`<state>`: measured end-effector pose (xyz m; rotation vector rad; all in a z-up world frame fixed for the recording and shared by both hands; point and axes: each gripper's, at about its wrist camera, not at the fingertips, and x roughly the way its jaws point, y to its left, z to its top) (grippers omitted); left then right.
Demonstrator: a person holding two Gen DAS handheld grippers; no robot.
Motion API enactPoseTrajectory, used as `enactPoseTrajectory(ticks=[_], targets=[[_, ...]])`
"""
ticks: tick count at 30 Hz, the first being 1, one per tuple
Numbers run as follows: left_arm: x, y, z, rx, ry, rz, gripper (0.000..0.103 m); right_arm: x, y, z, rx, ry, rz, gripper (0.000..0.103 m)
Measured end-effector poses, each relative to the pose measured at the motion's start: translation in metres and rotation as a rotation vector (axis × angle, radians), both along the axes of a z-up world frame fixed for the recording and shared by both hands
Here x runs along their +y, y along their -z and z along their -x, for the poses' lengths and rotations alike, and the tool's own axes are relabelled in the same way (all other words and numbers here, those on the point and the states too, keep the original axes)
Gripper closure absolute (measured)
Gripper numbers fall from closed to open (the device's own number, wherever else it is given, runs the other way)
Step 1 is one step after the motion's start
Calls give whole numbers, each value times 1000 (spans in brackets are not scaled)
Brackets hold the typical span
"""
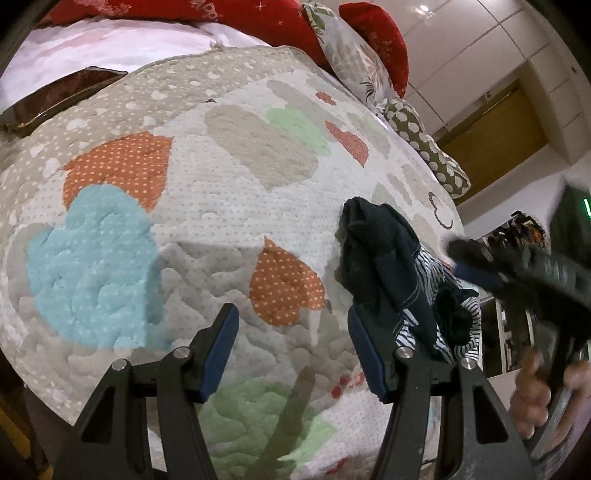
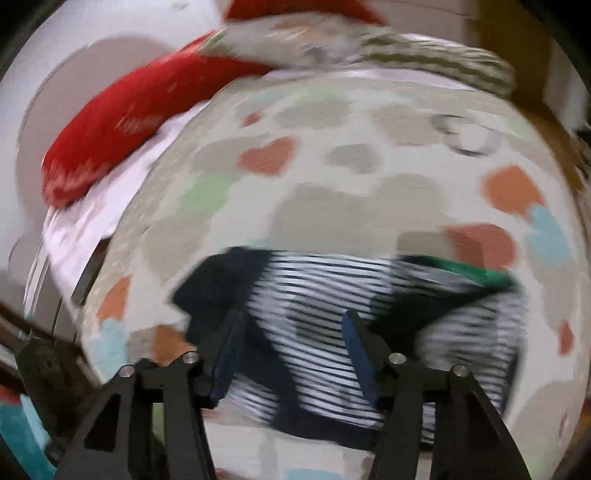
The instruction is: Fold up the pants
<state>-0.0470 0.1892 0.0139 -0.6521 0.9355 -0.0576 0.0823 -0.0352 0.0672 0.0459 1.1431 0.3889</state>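
Note:
A crumpled heap of dark navy pants (image 1: 384,269) lies with striped black-and-white cloth (image 1: 428,269) on the heart-patterned quilt (image 1: 221,184), near its right edge. My left gripper (image 1: 291,325) is open and empty above the quilt, just left of the heap. My right gripper (image 1: 491,266) shows blurred at the right, beside the heap. In the right wrist view, which is motion-blurred, my right gripper (image 2: 291,332) is open over the striped cloth (image 2: 317,302) and dark pants (image 2: 218,288). A green-edged cloth (image 2: 469,273) lies in the same heap.
Red pillows (image 1: 376,33) and patterned cushions (image 1: 424,144) line the far side of the bed. A white sheet (image 1: 110,48) lies beyond the quilt. Cabinets and a wooden door (image 1: 495,125) stand at the right. The quilt's edge runs close behind the heap.

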Motion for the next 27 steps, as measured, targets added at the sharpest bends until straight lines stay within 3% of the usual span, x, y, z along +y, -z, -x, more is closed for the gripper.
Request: enactPoseTrajectory(ticks=[2,6,12,13,14,15,17,18,25,26,27], targets=[[2,0,3,-9,-1,9,41,36,6,-9,36,-85,30,31],[4,0,7,-34,9,31,36,98,30,-24,76,-165,191,26],[1,1,6,-57,21,57,31,133,66,-34,112,-215,438,25],[-1,1,4,-57,23,54,31,133,67,-34,103,-219,455,37],[-3,1,3,-60,27,52,31,131,66,-33,84,-216,474,58],[-8,0,0,-68,40,54,31,128,65,-32,71,-210,483,61],[-17,-2,-6,-91,71,51,34,118,58,-31,72,-203,433,69],[-24,-3,-10,-104,94,47,39,113,54,-31,71,-198,412,70],[-65,-4,-41,-122,188,-14,40,89,37,-39,95,-177,270,71],[-71,-5,-47,-110,202,-16,54,85,35,-40,97,-175,250,71],[-75,-6,-50,-103,215,-16,76,85,32,-39,97,-172,231,71]])
